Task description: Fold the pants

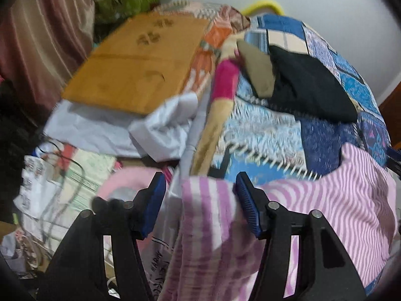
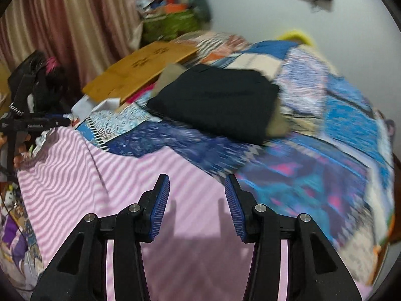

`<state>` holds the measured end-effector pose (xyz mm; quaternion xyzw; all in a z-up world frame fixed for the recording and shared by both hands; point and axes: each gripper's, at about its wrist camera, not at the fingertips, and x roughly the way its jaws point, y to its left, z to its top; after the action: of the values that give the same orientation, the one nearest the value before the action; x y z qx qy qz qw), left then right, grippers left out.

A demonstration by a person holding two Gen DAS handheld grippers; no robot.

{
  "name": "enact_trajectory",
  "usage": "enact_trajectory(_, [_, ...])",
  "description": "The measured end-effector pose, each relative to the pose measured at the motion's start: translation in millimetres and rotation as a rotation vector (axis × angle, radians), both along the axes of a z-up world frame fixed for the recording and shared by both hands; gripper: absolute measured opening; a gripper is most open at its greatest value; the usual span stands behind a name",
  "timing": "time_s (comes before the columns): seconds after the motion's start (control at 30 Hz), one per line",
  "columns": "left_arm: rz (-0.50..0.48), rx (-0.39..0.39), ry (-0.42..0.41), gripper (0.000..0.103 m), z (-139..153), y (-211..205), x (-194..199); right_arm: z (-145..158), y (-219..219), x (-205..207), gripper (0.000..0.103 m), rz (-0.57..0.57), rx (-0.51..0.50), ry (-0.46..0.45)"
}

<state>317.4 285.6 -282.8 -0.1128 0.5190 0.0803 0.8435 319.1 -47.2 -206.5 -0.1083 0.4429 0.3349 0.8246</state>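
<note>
Below the parted, empty right gripper (image 2: 196, 200) lie the striped pants (image 2: 130, 175); left gripper (image 1: 200, 200) likewise unclenched.

One pink-and-white striped pants (image 2: 120, 175) on one patchwork bed quilt (image 2: 338, 130). One folded black garment (image 2: 220, 102), one tan garment (image 1: 258, 72) under it. One flat cardboard box (image 1: 140, 65). One white cloth (image 1: 160, 130). One striped curtain (image 2: 70, 25). Two grippers: left gripper (image 1: 200, 200), right gripper (image 2: 196, 200).

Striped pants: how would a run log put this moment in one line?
pink striped pants: spread on quilt | left gripper: open, cloth between | right gripper: open, empty
</note>
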Motion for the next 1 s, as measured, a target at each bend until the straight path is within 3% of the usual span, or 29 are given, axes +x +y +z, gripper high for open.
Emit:
enact_trajectory(0.13, [-0.029, -0.089, 0.004, 0.057, -11.5, -1.1, -5.7, -32.3, 37.4, 26.9, 0.042, 0.053, -0.014, 0.112])
enact_trajectory(0.23, [-0.058, -0.056, -0.003, 0.050, -11.8, -9.5, -5.5, -49.0, 54.0, 35.7, 0.042, 0.064, -0.031, 0.162])
enact_trajectory(0.27, [-0.072, -0.039, -0.009, 0.043, -10.2, -12.7, -6.3, -52.3, 55.6, 36.9, 0.042, 0.065, -0.029, 0.173])
enact_trajectory(0.33, [-0.081, -0.022, -0.019, 0.039, -7.6, -16.5, -6.8, -55.5, 58.1, 36.1, 0.032, 0.070, -0.032, 0.200])
enact_trajectory(0.37, [-0.088, -0.016, -0.025, 0.036, -5.8, -18.2, -8.2, -54.3, 58.9, 32.5, 0.020, 0.085, -0.039, 0.204])
enact_trajectory(0.43, [-0.102, 0.023, -0.040, 0.035, -0.4, -23.9, -12.3, -51.0, 63.8, 22.0, 0.012, 0.109, -0.063, 0.162])
enact_trajectory(0.57, [-0.120, 0.138, -0.094, 0.033, 18.5, -35.8, -20.7, -38.9, 69.6, 4.9, 0.009, 0.117, -0.110, 0.021])
enact_trajectory(0.7, [-0.112, 0.219, -0.149, 0.032, 38.8, -39.1, -15.2, -24.4, 63.5, 6.4, 0.008, 0.056, -0.101, -0.059])
enact_trajectory(0.87, [-0.106, 0.252, -0.122, 0.033, 35.3, -38.1, 15.7, -23.1, 62.4, 25.9, 0.008, -0.034, -0.120, -0.076])
enact_trajectory(1.0, [-0.099, 0.200, -0.044, 0.036, 24.1, -33.0, 35.0, -25.3, 62.1, 27.4, 0.011, -0.036, -0.150, -0.021])
